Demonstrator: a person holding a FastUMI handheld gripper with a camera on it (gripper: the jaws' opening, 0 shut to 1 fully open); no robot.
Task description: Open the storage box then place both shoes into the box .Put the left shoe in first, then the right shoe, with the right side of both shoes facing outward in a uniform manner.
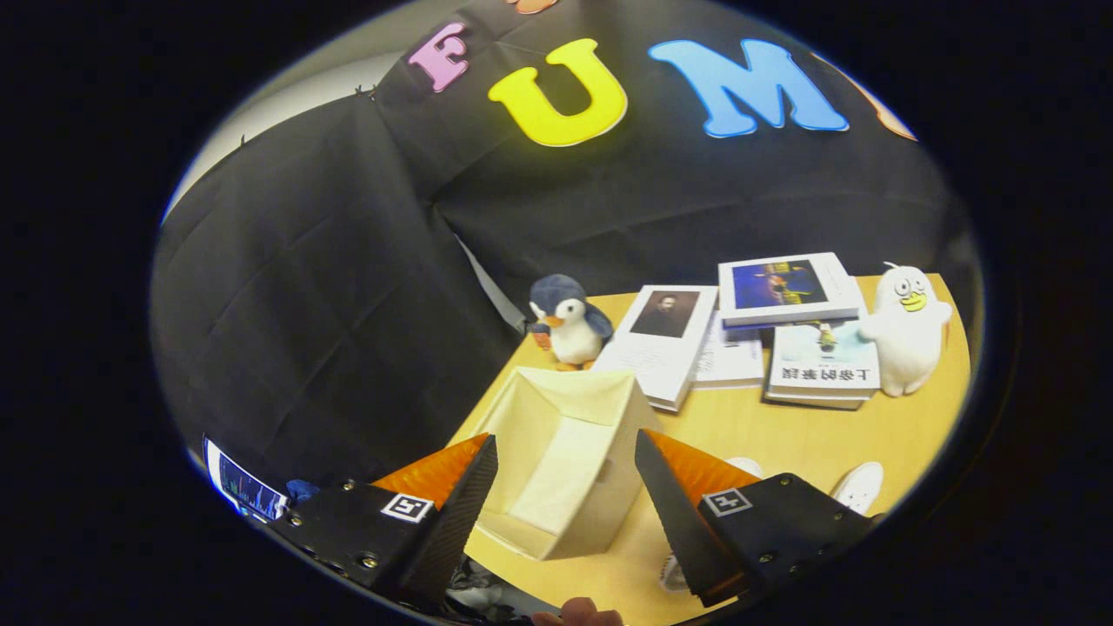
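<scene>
Storage box [565, 461], cream-coloured with its lid off and its inside bare, sits on the wooden table [783, 435] near the table's left edge, framed between the two fingers. The gripper [565, 513] hovers above it with jaws spread wide, holding and touching nothing. Left of the box the table ends at the black cloth wall. Beyond the box stands a plush penguin [569, 322], then a spread of books [748, 335], then a white plush duck [904, 326]. Bare tabletop lies right of the box. White shoes [856, 487] peek out behind the right finger. A fingertip [578, 613] shows below the gripper.
</scene>
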